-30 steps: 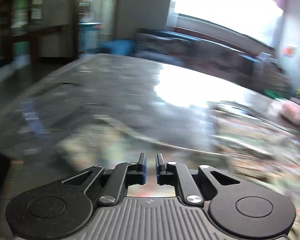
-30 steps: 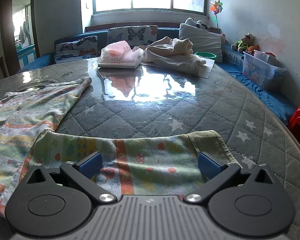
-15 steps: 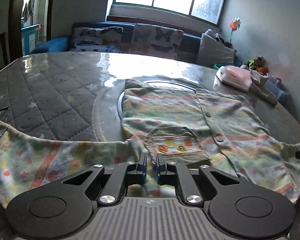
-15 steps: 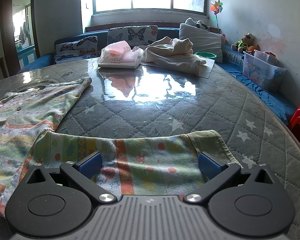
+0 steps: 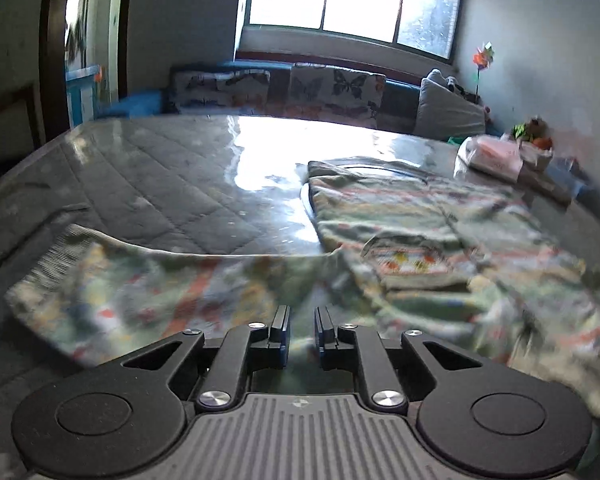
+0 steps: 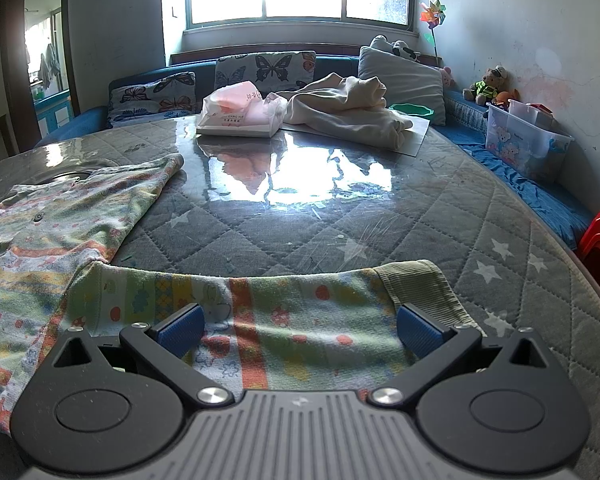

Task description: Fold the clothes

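While my left gripper point(image 5: 301, 330) hangs over the left sleeve point(image 5: 148, 292) with jaws opening and nothing between them, my right gripper point(image 6: 298, 330) sits wide open above the right sleeve point(image 6: 284, 308). Shirt point(image 5: 440, 232) lies flat on the table point(image 6: 340, 216); I'd pinch both cuffs evenly, fold inward.

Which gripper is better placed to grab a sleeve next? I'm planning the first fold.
Probably the right gripper: its jaws stand wide open directly over the right sleeve of the patterned pastel child's shirt, near its green ribbed cuff. The left gripper shows only a narrow, opening gap, in a blurred view.
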